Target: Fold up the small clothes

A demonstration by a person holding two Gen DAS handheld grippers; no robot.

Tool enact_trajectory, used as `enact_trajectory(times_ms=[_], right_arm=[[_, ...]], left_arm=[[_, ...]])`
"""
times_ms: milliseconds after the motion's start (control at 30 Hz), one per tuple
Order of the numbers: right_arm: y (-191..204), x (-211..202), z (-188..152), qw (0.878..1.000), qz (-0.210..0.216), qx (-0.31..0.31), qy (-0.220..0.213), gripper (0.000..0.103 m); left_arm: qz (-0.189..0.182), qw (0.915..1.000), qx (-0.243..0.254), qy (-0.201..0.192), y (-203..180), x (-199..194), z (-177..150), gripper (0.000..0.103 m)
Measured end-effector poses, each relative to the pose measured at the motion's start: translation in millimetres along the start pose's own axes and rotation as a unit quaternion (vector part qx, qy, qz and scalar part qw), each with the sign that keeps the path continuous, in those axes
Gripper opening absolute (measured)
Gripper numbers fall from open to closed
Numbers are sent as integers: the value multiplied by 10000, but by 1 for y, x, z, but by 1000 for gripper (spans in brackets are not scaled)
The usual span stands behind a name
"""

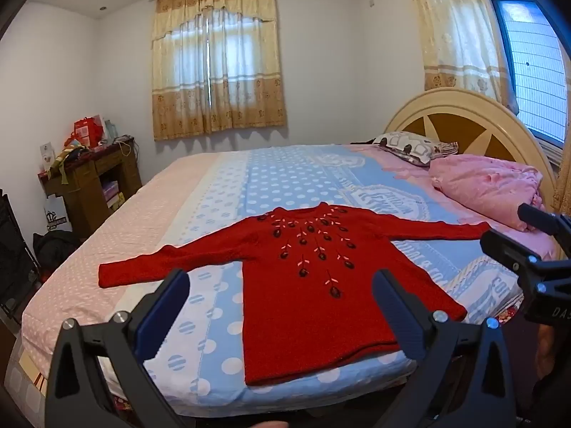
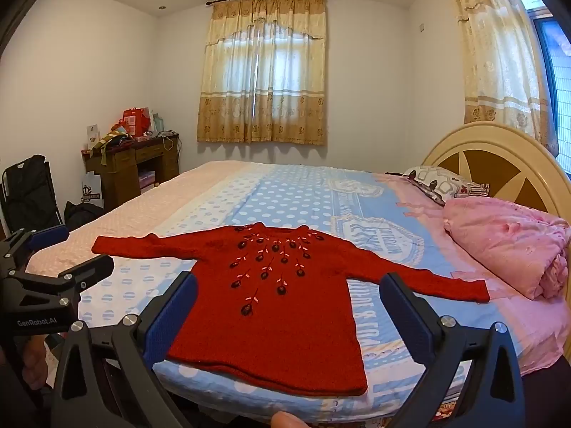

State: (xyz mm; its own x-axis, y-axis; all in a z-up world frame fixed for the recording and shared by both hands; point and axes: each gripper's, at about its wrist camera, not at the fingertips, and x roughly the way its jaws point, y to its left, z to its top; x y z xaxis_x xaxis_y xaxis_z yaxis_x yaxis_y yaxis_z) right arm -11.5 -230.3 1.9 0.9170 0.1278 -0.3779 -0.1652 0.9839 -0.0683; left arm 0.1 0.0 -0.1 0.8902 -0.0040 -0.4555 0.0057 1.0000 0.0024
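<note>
A small red knit sweater [image 1: 307,285] with dark embroidered flowers lies flat, face up, on the bed, both sleeves spread out sideways and its hem toward me. It also shows in the right wrist view [image 2: 278,306]. My left gripper [image 1: 282,306] is open and empty, held in the air just before the bed's near edge, above the hem. My right gripper [image 2: 287,310] is open and empty, also before the hem. The right gripper shows at the right edge of the left wrist view [image 1: 514,232]; the left gripper shows at the left edge of the right wrist view [image 2: 67,249].
The bed [image 1: 221,192] has a blue dotted and pink sheet. A folded pink quilt [image 1: 489,189] and a patterned pillow [image 1: 410,146] lie by the headboard [image 1: 460,114] on the right. A cluttered wooden desk [image 1: 92,178] stands at the far left wall.
</note>
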Motion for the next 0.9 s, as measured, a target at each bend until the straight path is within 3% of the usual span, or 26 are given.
enact_trajectory(times_ms=[900], right_arm=[[5, 9, -9, 9999, -5, -31, 128, 102]], left_arm=[[284, 9996, 79, -29, 6, 1, -1, 103]])
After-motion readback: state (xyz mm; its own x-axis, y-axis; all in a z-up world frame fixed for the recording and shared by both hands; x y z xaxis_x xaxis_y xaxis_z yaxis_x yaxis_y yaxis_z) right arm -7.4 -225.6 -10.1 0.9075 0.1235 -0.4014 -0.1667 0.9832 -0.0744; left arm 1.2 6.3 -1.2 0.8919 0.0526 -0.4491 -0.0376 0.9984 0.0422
